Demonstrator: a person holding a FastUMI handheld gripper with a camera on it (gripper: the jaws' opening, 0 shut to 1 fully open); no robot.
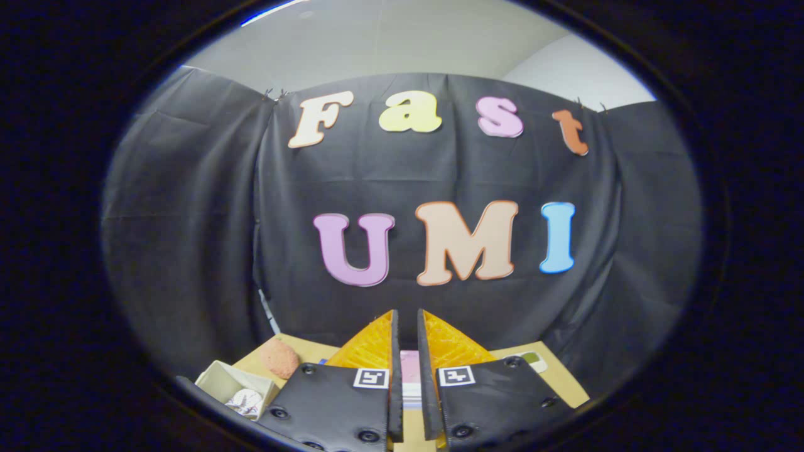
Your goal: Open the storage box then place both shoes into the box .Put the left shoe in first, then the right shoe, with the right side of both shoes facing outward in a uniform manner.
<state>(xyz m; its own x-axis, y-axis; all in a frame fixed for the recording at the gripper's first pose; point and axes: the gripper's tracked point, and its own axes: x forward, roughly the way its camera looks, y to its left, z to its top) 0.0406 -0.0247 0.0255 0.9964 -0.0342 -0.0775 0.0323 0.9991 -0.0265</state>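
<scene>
Gripper view: the gripper (407, 326) has its fingers nearly pressed together, with a narrow gap and nothing pinched. Through this gap, just beyond the fingers, a pink storage box (409, 373) lies on the wooden table (559, 376). Left of the fingers stands an open cardboard box (235, 386).

Staged recording booth, not a lived-in room. Black cloth wall (402, 176) pinned up as backdrop, plain pale walls and ceiling (389, 50) above it. Small wooden bench (559, 376) set close against the cloth.
</scene>
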